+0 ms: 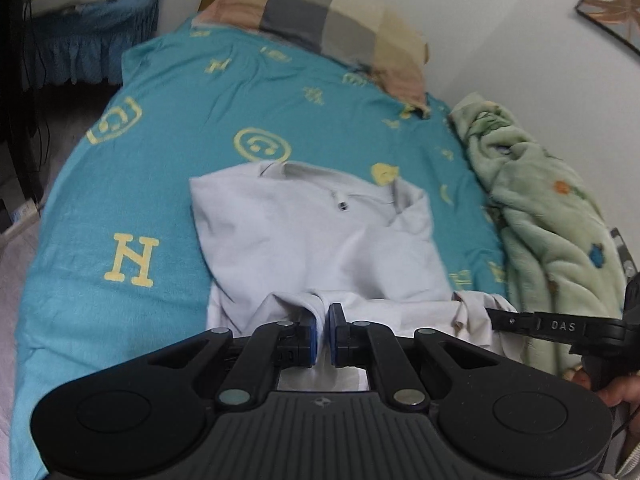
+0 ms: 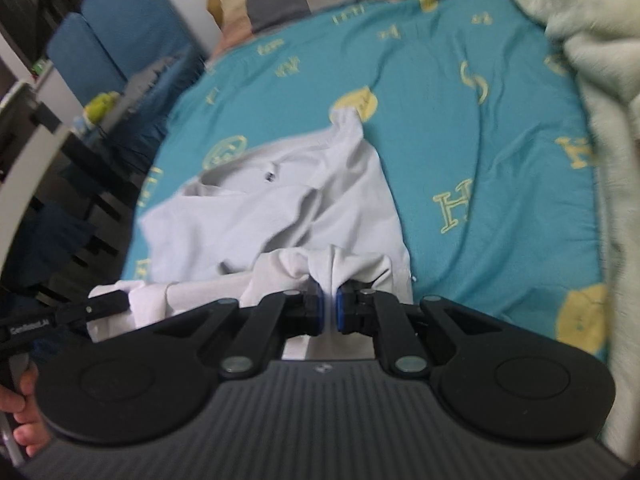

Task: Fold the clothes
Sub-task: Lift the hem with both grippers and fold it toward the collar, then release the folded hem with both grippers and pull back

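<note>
A white shirt [image 1: 312, 236] lies on the teal bedsheet [image 1: 132, 184], collar toward the pillow, with its near hem lifted and bunched. My left gripper [image 1: 322, 334] is shut on the hem's left part, white cloth pinched between the blue pads. The right gripper [image 1: 496, 320] shows at the right of this view, its tip in the cloth. In the right wrist view the white shirt [image 2: 280, 208] spreads ahead, and my right gripper [image 2: 329, 312] is shut on a fold of its near edge. The left gripper [image 2: 120, 300] reaches into the cloth at lower left.
A checked pillow [image 1: 332, 16] lies at the head of the bed. A pale green fleece blanket [image 1: 552, 216] is heaped along the right side by the wall. A blue chair [image 2: 120, 40] and dark furniture stand off the left side. A hand [image 2: 24, 420] holds the left handle.
</note>
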